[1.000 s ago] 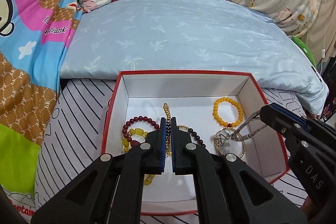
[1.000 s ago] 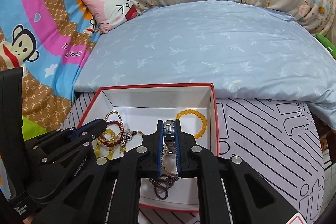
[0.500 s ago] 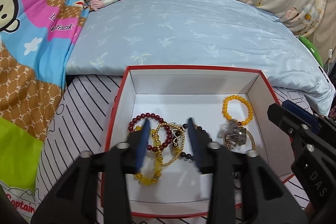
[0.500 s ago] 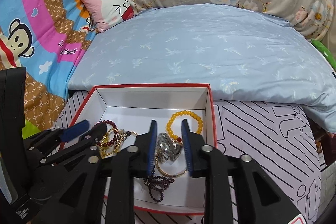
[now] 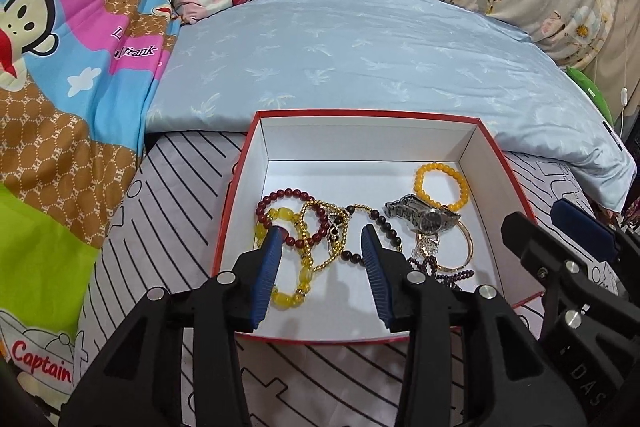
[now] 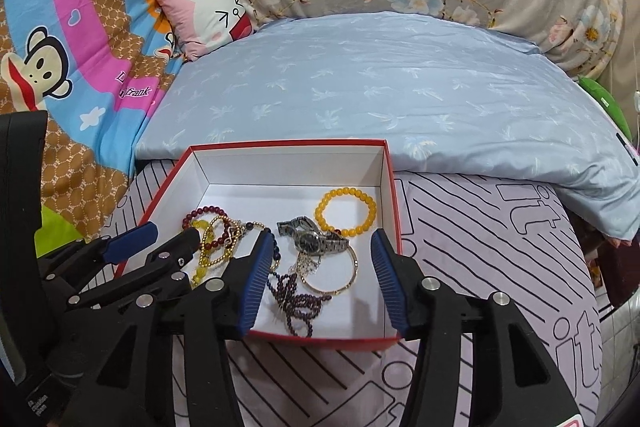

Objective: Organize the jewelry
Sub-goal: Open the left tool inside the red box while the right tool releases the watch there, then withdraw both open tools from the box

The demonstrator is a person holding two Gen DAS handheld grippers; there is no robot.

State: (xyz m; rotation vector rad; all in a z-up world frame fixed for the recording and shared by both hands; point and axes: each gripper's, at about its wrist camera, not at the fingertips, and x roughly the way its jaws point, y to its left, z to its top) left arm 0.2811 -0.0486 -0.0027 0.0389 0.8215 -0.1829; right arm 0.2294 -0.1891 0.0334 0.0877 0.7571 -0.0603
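Left wrist view shows the left gripper (image 5: 322, 235) spread and empty above tangled bead bracelets (image 5: 298, 227) in the red box (image 5: 368, 115). Its jaws have just been opening, as have the right gripper's (image 6: 318, 241), now wide over the watch (image 6: 314, 239), likely so both pieces rest loose inside.

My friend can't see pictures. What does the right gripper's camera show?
A red cardboard box with white inside sits on a bed, holding a silver metal wristwatch and beaded bracelets. The right gripper, jaws just opened, hovers empty above them.
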